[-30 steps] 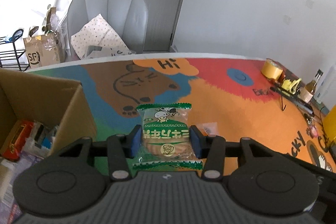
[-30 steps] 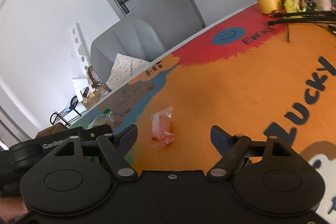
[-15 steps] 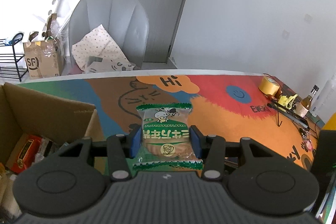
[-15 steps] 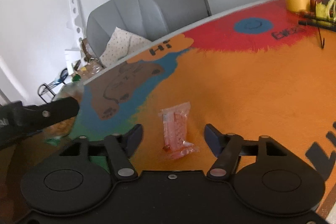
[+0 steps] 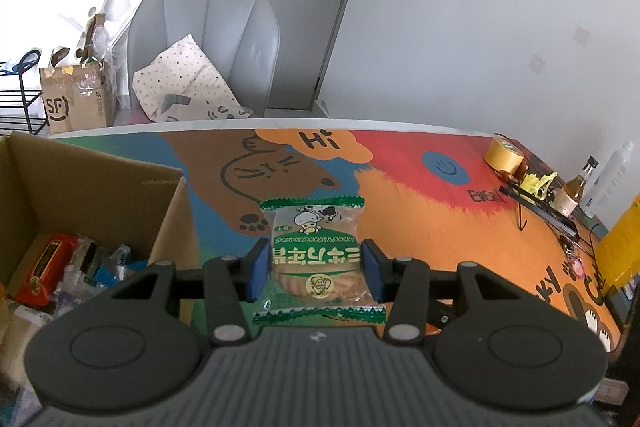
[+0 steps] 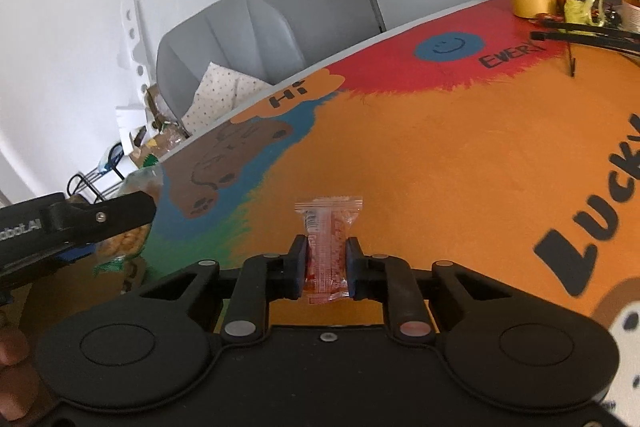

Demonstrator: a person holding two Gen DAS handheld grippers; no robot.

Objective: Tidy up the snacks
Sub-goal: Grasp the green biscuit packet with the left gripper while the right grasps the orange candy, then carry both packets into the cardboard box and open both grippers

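My left gripper (image 5: 314,275) is shut on a green and clear biscuit packet (image 5: 314,251) and holds it above the colourful table mat, just right of an open cardboard box (image 5: 100,183) that has several snacks inside. The packet also shows at the left of the right wrist view (image 6: 132,231), held by the left gripper's arm. My right gripper (image 6: 326,271) is shut on a small red and clear snack packet (image 6: 326,239) low over the orange part of the mat (image 6: 440,163).
A yellow tape roll (image 5: 503,155), a black stand and bottles (image 5: 578,183) stand at the table's far right. A grey chair (image 5: 208,43) with a dotted bag is behind the table, and a smaller cardboard box (image 5: 76,99) sits on the floor.
My right gripper moved over the red packet and closed on it. My left gripper rose and drew back with the biscuit packet, bringing more of the box into view.
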